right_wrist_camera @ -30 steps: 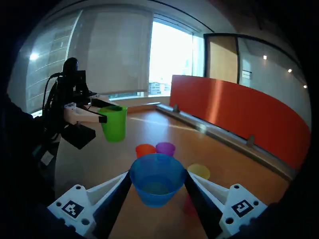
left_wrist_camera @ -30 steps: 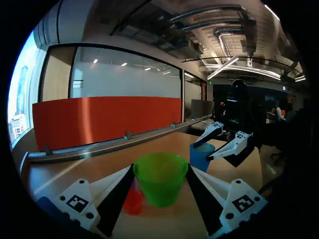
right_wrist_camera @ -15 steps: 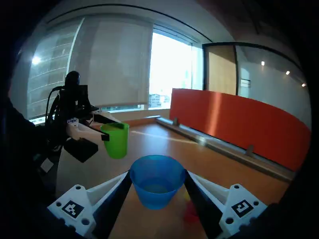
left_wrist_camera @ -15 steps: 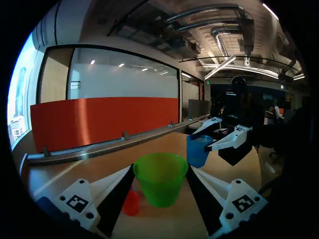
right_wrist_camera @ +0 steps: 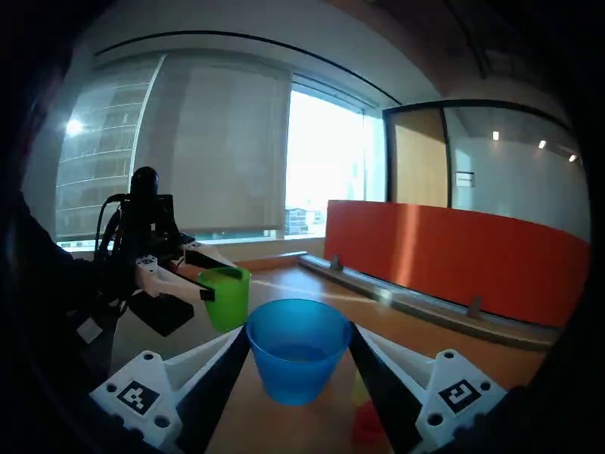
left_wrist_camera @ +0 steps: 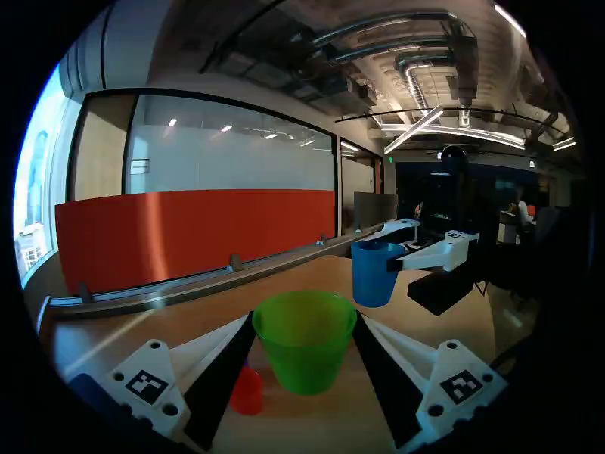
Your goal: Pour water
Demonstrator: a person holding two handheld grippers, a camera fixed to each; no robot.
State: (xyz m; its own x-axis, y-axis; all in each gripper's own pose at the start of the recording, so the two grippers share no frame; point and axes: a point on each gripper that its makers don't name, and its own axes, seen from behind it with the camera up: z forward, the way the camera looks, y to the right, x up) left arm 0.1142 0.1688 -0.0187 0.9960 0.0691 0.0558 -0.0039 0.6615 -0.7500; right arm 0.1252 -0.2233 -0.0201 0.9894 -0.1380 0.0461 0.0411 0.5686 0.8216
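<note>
The wooden table (left_wrist_camera: 189, 312) ends at an orange partition (left_wrist_camera: 197, 227) along its far edge. Above the table, the left gripper (left_wrist_camera: 302, 319) clamps an upright green cup (left_wrist_camera: 305, 352). The right gripper (right_wrist_camera: 299, 333) clamps an upright blue cup (right_wrist_camera: 299, 371) holding a little water. A small red cup (left_wrist_camera: 246, 392) stands on the table.

smooth plastic green cup (left_wrist_camera: 305, 350) and blue cup (right_wrist_camera: 298, 359); seemingly glossy wood table (left_wrist_camera: 189, 321).

The wooden table (left_wrist_camera: 189, 318) carries a red cup (left_wrist_camera: 246, 391) beneath the left gripper's (left_wrist_camera: 302, 318) left finger, and a yellow cup (right_wrist_camera: 359, 386) beside the right gripper's (right_wrist_camera: 299, 329) right finger.
</note>
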